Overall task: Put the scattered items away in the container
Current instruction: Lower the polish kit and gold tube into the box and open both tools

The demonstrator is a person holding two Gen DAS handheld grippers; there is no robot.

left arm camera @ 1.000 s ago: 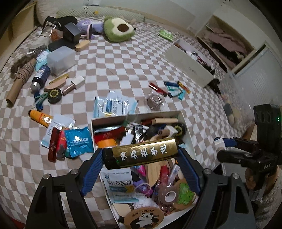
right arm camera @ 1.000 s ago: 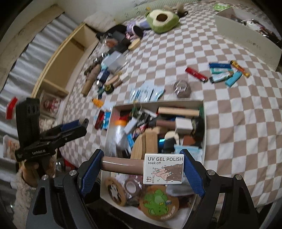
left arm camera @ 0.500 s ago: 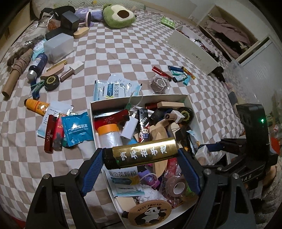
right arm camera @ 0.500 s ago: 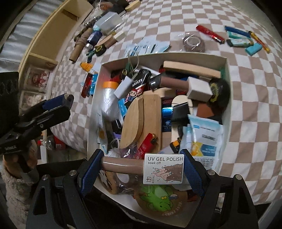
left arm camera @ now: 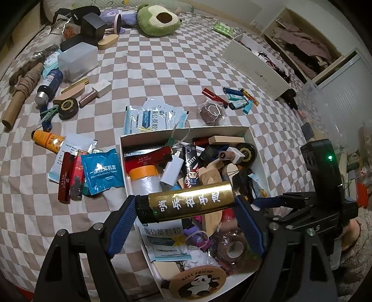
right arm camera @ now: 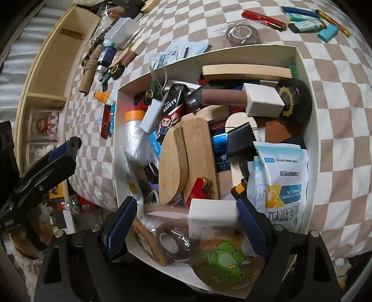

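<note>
While over box (left arm camera: 252, 137), both grippers (left (left arm camera: 184, 206), right (right arm camera: 186, 215)) clamp bottles.

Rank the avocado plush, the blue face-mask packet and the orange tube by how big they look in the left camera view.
1. avocado plush, though farthest away
2. blue packet
3. orange tube

The packet lies nearer the camera than the tube, which flatters it.

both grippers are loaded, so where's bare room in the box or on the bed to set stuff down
The white box is crowded wall to wall. Bare checkered bedspread lies between the avocado plush, the lighters and the sachets. The left edge by the clear plastic box is cluttered.
</note>
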